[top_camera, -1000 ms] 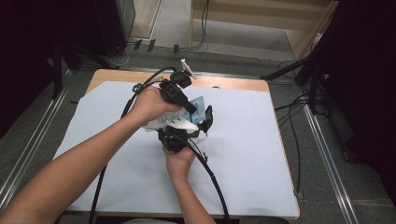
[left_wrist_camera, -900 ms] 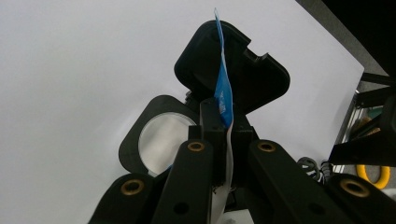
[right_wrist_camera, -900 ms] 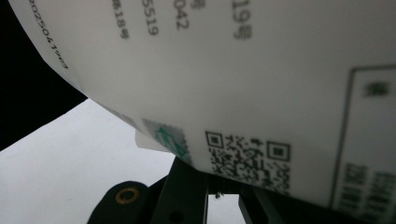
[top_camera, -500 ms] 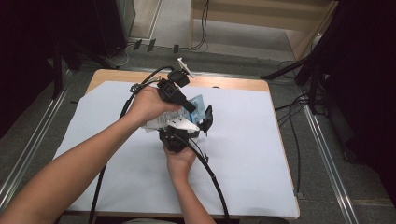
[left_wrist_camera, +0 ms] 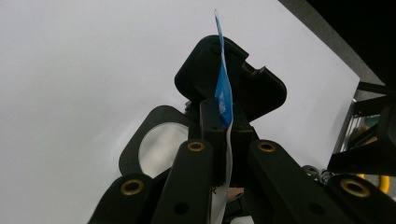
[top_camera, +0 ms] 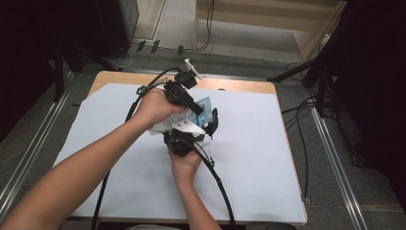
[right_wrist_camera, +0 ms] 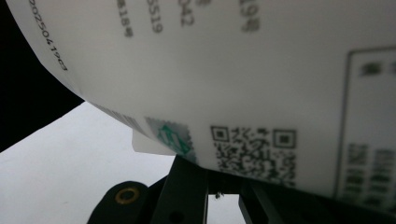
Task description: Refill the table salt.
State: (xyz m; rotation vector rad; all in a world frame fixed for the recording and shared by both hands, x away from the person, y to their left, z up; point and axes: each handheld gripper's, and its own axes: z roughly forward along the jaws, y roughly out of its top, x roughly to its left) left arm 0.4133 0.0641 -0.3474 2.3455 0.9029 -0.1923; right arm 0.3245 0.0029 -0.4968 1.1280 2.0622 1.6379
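A thin blue and white packet (top_camera: pixel 203 106) is held above the middle of the white-covered table (top_camera: pixel 258 153). My left gripper (top_camera: pixel 197 111) comes in from the far left and is shut on the packet's edge (left_wrist_camera: pixel 224 93), seen edge-on between its jaws (left_wrist_camera: pixel 223 109). My right gripper (top_camera: pixel 213 122) sits just below it, held from the near side. In the right gripper view the packet's white printed face with a QR code (right_wrist_camera: pixel 252 149) hangs over the jaw tips; those jaws (right_wrist_camera: pixel 223 186) stand close together on it. The right gripper's black body (left_wrist_camera: pixel 252 88) shows behind the packet.
Black cables (top_camera: pixel 218 177) trail from both grippers across the white sheet toward the near edge. The wooden table edge (top_camera: pixel 239 86) runs along the far side. Metal rails (top_camera: pixel 335 158) flank the table, and dark stands with cables (top_camera: pixel 316 81) sit at the right.
The left hand and its gripper have shifted very slightly toward the far left. The packet stays held between both grippers.
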